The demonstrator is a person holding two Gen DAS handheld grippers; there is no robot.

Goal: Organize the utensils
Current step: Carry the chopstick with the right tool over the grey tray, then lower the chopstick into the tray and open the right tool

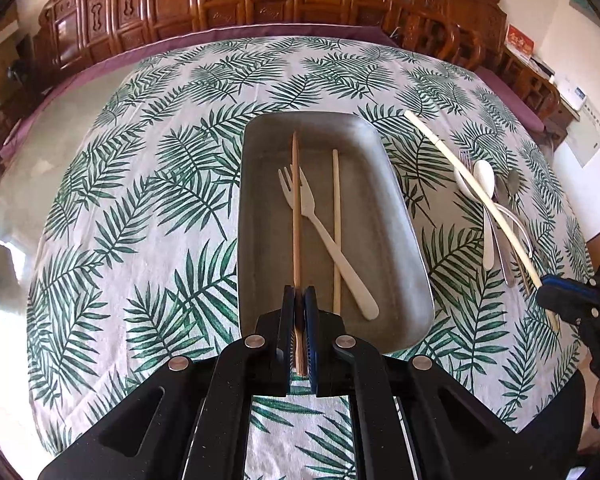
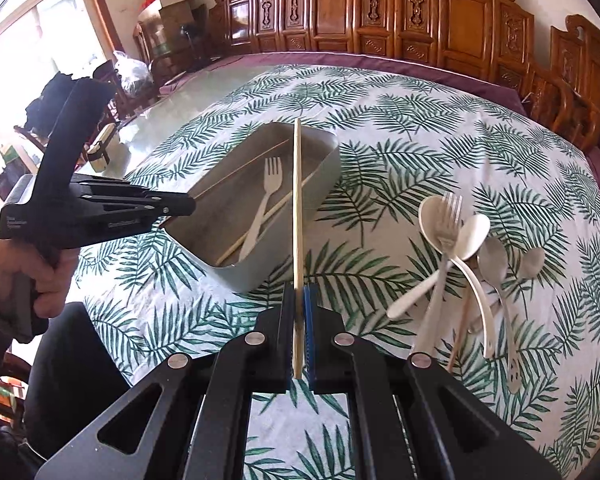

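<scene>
A grey metal tray (image 1: 384, 184) lies on the leaf-print cloth; it also shows in the right wrist view (image 2: 324, 184). In it lie a cream fork (image 1: 328, 236) and one chopstick (image 1: 336, 216). My left gripper (image 1: 299, 292) is shut on a wooden chopstick (image 1: 296, 200) that reaches over the tray. My right gripper (image 2: 299, 288) is shut on a pale chopstick (image 2: 298, 200), held above the cloth beside the tray's right wall; this chopstick also shows in the left wrist view (image 1: 476, 192). A pile of spoons and forks (image 2: 460, 248) lies to the right.
Carved wooden chairs (image 2: 380, 8) line the far side of the table. The purple table edge (image 1: 100, 72) runs round the cloth. Boxes and bags (image 2: 168, 4) stand at the far left by the window.
</scene>
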